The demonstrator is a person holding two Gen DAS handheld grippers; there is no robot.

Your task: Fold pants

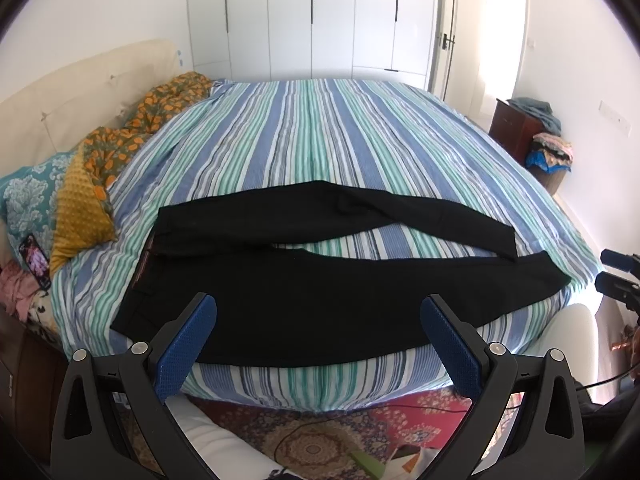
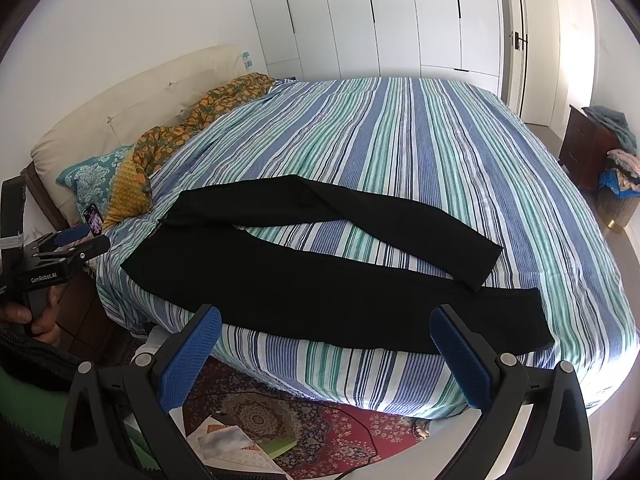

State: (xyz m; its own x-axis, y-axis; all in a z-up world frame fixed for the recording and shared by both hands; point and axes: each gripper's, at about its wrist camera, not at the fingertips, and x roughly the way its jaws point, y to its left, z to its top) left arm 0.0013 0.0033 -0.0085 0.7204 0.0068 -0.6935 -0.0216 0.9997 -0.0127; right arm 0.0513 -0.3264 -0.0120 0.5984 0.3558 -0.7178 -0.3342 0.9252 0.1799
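A pair of black pants (image 1: 304, 292) lies spread flat on the bed (image 1: 360, 132), close to its near edge, on a sheet striped in blue, green and white. The waistband sits toward the headboard (image 1: 80, 92) end, and the two legs run along the near edge toward the foot of the bed. The legs part into a narrow V with a strip of striped sheet showing between them. The far leg ends short of the near leg, its cuff resting just at the near leg's edge. The near leg reaches almost to the corner at the foot of the bed.

The left gripper (image 1: 318, 344) hangs just off the near edge of the bed, over the hip part of the pants, its blue-padded fingers (image 1: 188, 352) wide apart and holding nothing. The right gripper (image 2: 326, 354) hangs off the same edge farther toward the foot, over the near leg, its fingers also wide apart and empty. From the right wrist view, a hand (image 2: 28, 320) can be seen gripping the handle of the left gripper at the far left.

Pillows (image 1: 76, 208) and an orange patterned blanket (image 1: 152, 116) are heaped along the headboard, with a phone (image 1: 36, 260) beside them. A patterned red rug (image 2: 320, 424) covers the floor below the near edge. White wardrobe doors (image 1: 312, 16) stand behind the bed.
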